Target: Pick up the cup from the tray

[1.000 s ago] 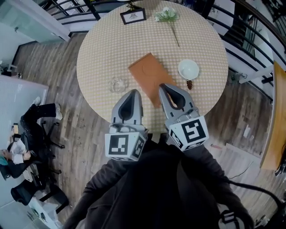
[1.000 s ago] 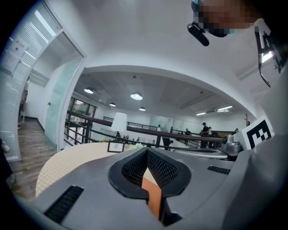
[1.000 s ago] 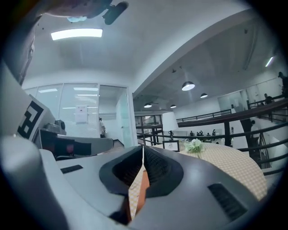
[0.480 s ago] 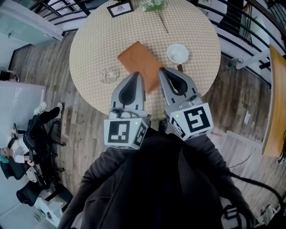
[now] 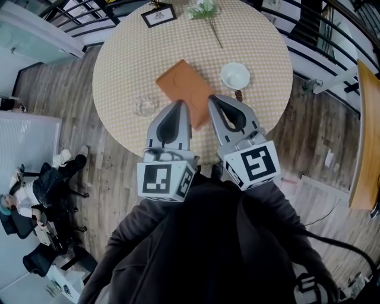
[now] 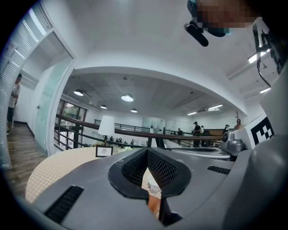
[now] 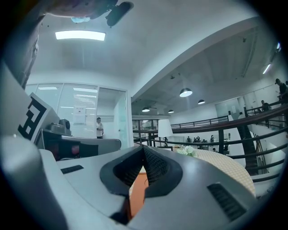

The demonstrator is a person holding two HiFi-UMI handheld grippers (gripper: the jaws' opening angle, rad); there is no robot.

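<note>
A brown tray (image 5: 183, 89) lies in the middle of the round checkered table (image 5: 119, 65), with nothing on it. A white cup (image 5: 235, 75) stands on the cloth just right of the tray. A clear glass (image 5: 144, 107) stands left of it. My left gripper (image 5: 179, 103) is shut and empty at the tray's near edge. My right gripper (image 5: 214, 98) is also shut and empty, at the tray's near right corner, short of the white cup. Through the left gripper's (image 6: 147, 152) slit the white cup (image 6: 152, 186) and tray show. Through the right gripper's (image 7: 143, 149) slit only the tray (image 7: 135, 193) shows.
A framed card (image 5: 158, 15) and a white flower sprig (image 5: 205, 10) lie at the table's far side. A small dark object (image 5: 238, 94) sits near the white cup. A railing (image 5: 320, 35) runs behind the table, and wooden floor surrounds it.
Both grippers have moved forward over the table's near edge toward the tray, and the table sits higher in the head view. Over the last half second almost nothing has shifted.
</note>
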